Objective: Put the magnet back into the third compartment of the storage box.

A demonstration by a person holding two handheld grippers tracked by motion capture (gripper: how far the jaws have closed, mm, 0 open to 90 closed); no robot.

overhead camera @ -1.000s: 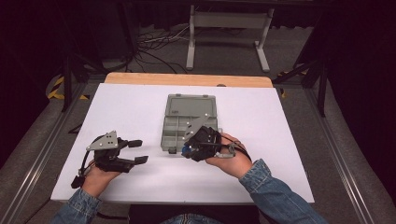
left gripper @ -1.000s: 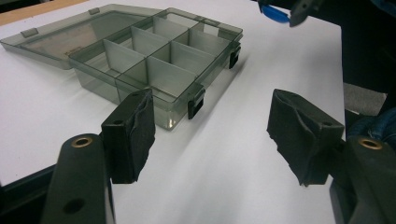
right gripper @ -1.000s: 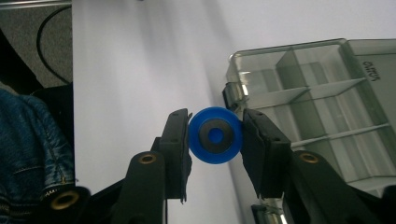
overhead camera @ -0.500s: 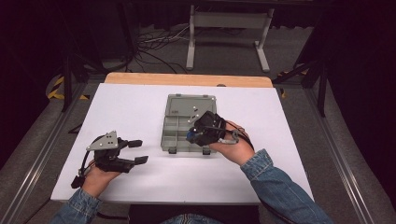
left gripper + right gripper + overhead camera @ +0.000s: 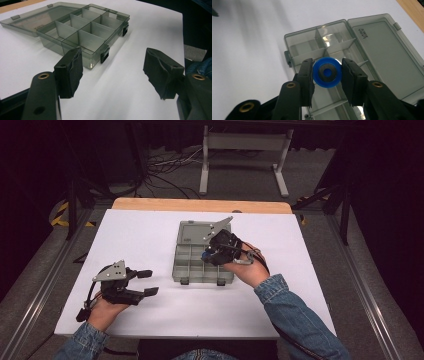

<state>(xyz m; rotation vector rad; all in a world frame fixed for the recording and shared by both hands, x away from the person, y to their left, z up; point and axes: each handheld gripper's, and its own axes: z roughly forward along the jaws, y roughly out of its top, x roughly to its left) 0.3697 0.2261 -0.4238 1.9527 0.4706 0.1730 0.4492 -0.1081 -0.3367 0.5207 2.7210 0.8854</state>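
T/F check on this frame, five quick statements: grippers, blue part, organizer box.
1. The right gripper is shut on a blue round part. True.
2. The organizer box has its lid closed. False: the lid lies open flat behind the compartments.
3. The left gripper holds the box by its latch. False: its jaws stand open with nothing between them, short of the box.
4. The blue round part is held above the box's compartments. True.
5. The compartments seen from the left gripper view are full of parts. False: those that show look bare.
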